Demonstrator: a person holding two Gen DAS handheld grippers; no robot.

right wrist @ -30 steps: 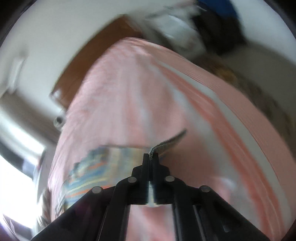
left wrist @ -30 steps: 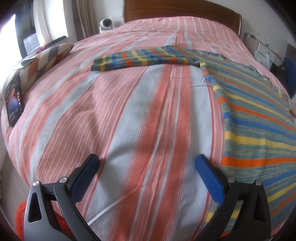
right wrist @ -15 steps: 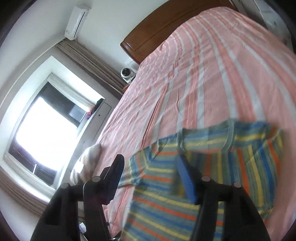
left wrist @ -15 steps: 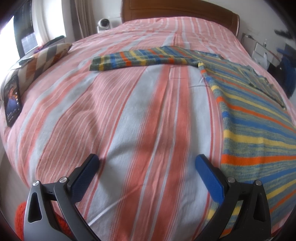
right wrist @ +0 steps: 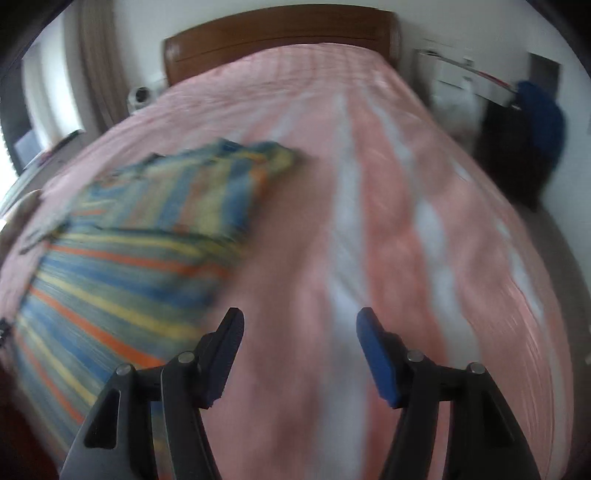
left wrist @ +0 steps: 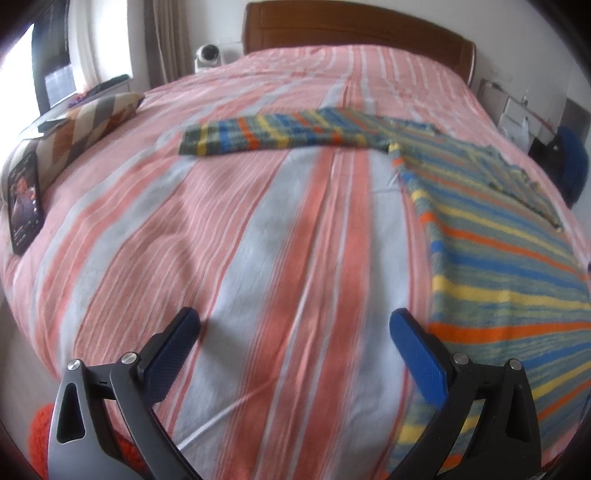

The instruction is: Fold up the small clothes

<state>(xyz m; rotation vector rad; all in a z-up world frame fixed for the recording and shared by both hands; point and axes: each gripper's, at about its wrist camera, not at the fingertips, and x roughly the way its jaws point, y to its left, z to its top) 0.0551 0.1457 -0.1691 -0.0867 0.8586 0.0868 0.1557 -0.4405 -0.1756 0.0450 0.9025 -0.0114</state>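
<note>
A knit sweater (left wrist: 498, 258) with blue, yellow and orange stripes lies flat on the pink striped bed (left wrist: 258, 240). One sleeve (left wrist: 280, 136) stretches out to the left; the other sleeve (right wrist: 192, 192) lies folded over the body. My left gripper (left wrist: 295, 332) is open over bare bedspread, just left of the sweater's side edge. My right gripper (right wrist: 299, 321) hovers over the bedspread to the right of the sweater (right wrist: 122, 266). Its jaws are opening and nothing is between them. The right wrist view is blurred.
A patterned pillow (left wrist: 92, 122) and a phone (left wrist: 24, 206) lie at the bed's left edge. A wooden headboard (left wrist: 351, 26) closes the far end, with a small white camera (left wrist: 208, 55) beside it. Dark furniture with a blue garment (right wrist: 535, 122) stands to the right.
The right gripper was shut on a sweater edge held up; it let go, opened and swung down to the right of the sweater. The sleeve now lies folded on the body. The left gripper stayed put.
</note>
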